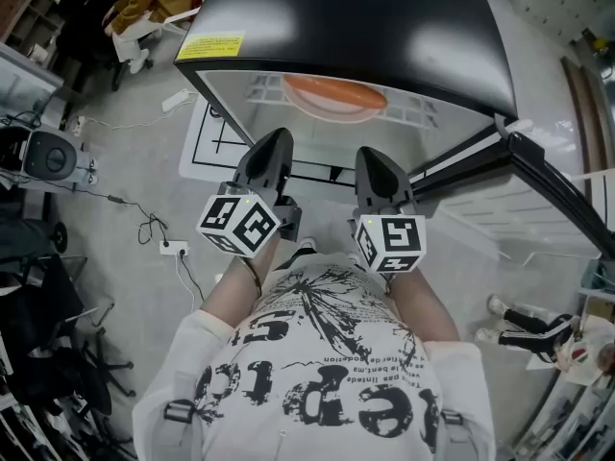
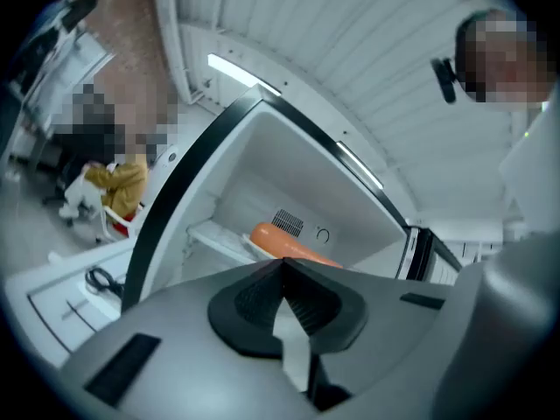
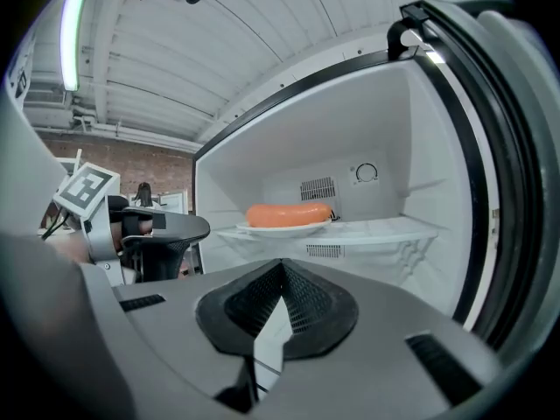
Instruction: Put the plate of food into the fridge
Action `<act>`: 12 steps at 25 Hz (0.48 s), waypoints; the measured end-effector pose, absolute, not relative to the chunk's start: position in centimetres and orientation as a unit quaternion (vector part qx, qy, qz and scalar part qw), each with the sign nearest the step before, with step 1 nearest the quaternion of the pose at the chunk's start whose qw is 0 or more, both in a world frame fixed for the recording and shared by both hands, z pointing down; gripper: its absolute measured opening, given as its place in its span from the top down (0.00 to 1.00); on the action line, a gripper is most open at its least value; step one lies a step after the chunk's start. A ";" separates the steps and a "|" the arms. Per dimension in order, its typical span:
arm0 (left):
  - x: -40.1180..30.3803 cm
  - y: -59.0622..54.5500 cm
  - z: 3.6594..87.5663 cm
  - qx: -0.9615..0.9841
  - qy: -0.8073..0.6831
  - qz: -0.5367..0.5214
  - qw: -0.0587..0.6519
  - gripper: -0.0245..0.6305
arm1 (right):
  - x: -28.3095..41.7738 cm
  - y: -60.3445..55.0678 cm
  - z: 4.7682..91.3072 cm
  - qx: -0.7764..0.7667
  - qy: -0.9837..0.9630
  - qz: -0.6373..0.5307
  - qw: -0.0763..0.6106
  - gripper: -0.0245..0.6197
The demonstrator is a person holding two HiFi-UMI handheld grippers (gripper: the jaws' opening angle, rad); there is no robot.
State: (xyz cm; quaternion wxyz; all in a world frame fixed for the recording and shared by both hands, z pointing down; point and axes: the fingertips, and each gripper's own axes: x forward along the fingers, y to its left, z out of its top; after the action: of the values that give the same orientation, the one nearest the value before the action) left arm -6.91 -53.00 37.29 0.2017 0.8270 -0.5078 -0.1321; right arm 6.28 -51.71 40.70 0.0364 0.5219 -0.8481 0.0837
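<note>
fridge (image 3: pixel 394 147) 1 | plate (image 3: pixel 262 229) 1 | sausage (image 3: pixel 289 213) 1 | tongs (image 1: pixel 273 152) (image 1: pixel 382 169) 2

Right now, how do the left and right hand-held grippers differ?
The left hand-held gripper is rolled sideways, its cube tilted; the right hand-held gripper sits level. The right is nearer the open door than the left. Both are shut, empty, and point at the plate in the fridge.

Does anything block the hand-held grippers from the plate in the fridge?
Nothing visible does. The plate sits on the fridge shelf; the left hand-held gripper and right hand-held gripper, both shut and empty, face it with only air between.
</note>
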 end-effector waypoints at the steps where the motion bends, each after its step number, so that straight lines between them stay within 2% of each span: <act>1: -6.9 -52.9 37.0 0.832 -0.516 -0.111 0.172 0.95 | 6.3 -51.6 40.6 0.524 -0.847 0.080 0.038 0.96; 6: -5.9 -52.2 36.4 0.846 -0.527 -0.033 0.070 0.95 | 6.1 -51.4 40.2 0.528 -0.846 0.062 0.044 0.96; 12: -3.4 -51.0 38.0 0.859 -0.510 0.042 0.021 0.95 | 5.8 -51.0 40.0 0.526 -0.847 0.056 0.046 0.96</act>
State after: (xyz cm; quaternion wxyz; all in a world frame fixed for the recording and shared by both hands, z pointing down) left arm -3.38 -51.04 37.99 0.0205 0.8589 -0.5100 0.0415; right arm 5.76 -51.01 40.04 0.0456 0.5262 -0.8473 0.0558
